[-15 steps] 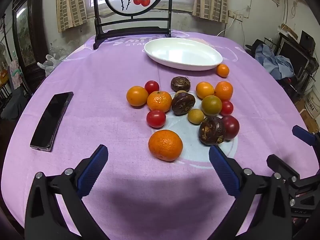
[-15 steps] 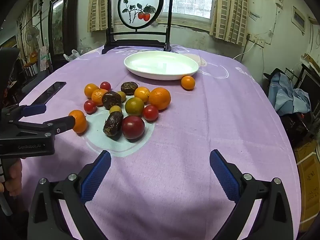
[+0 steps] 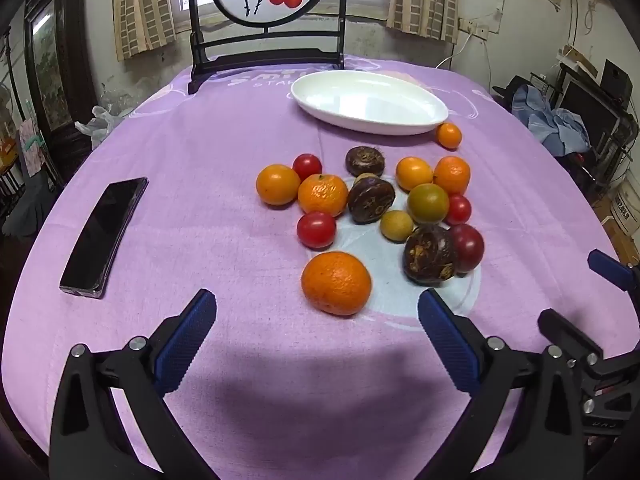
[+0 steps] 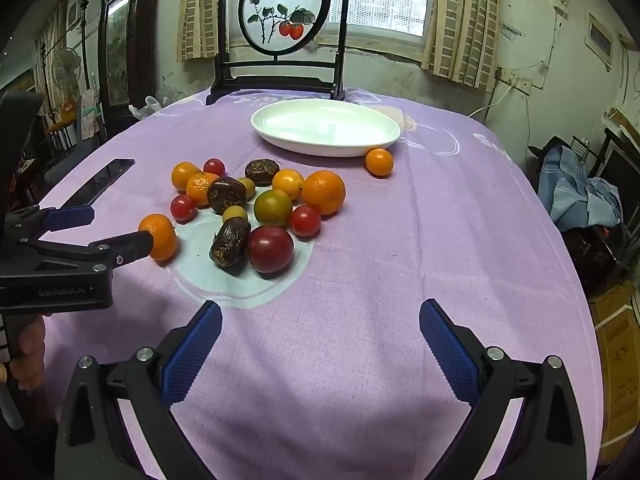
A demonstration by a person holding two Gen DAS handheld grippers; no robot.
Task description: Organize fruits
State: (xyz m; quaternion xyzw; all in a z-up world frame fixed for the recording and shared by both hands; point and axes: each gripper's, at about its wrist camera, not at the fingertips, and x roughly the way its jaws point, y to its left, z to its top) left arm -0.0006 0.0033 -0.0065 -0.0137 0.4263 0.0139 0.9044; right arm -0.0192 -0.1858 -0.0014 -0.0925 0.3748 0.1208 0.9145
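A cluster of several oranges, red tomatoes and dark brown fruits lies mid-table on the purple cloth. A white oval plate (image 3: 370,102) stands empty behind it, also in the right wrist view (image 4: 326,126). One small orange (image 3: 449,135) sits by the plate's right edge. My left gripper (image 3: 316,336) is open, with a big orange (image 3: 336,283) just beyond and between its fingers. From the right wrist view the left gripper (image 4: 110,228) is low at that orange (image 4: 160,236). My right gripper (image 4: 320,340) is open and empty, short of a dark red tomato (image 4: 270,249).
A black phone (image 3: 104,236) lies on the cloth at the left. A dark wooden stand with a round painted screen (image 3: 266,40) stands behind the plate. The table edge falls away at right, with clothes and clutter (image 4: 576,188) beyond it.
My left gripper has edged forward toward the big orange, which now sits closer between its fingers. The right gripper and the fruits have not visibly moved.
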